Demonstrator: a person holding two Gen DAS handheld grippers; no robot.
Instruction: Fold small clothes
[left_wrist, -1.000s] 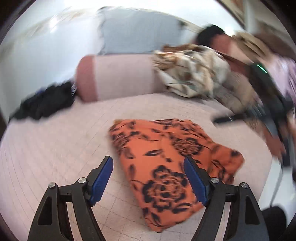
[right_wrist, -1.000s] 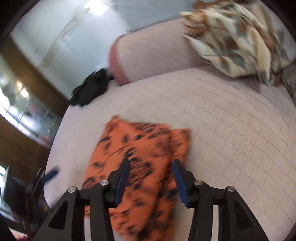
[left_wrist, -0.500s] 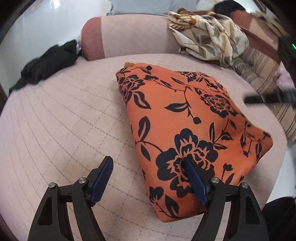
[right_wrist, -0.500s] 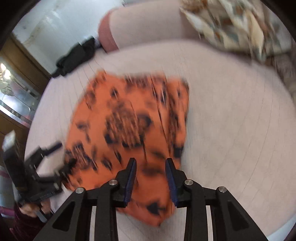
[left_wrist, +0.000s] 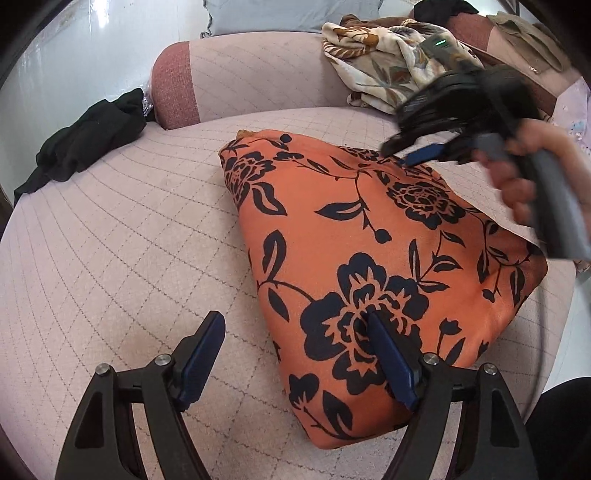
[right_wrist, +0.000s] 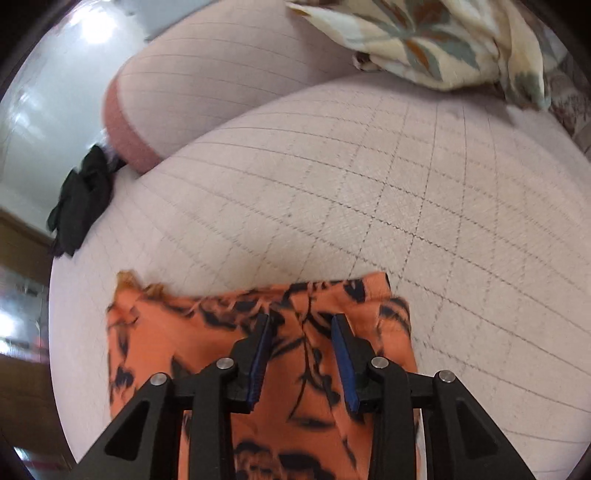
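Observation:
An orange garment with black flowers (left_wrist: 351, 229) lies folded flat on the pink quilted bed (left_wrist: 129, 240). My left gripper (left_wrist: 291, 317) stands wide open low over its near left edge: one finger above the cloth, the other above bare quilt. A hand (left_wrist: 517, 177) holds my right gripper (left_wrist: 413, 151) over the garment's far right edge. In the right wrist view the right gripper (right_wrist: 301, 318) has its jaws partly apart above the orange garment (right_wrist: 184, 332) near its far edge, with cloth below the gap. The pads grip nothing.
A black garment (left_wrist: 85, 144) lies crumpled at the bed's far left. A pink bolster (left_wrist: 240, 74) runs along the back, with a cream leaf-print cloth (left_wrist: 384, 74) piled against it at the right. Bare quilt (right_wrist: 369, 184) stretches beyond the orange garment.
The left gripper has sunk toward the garment, which now fills more of its view. The right gripper has swung in over the garment's far edge, its jaws slightly narrower.

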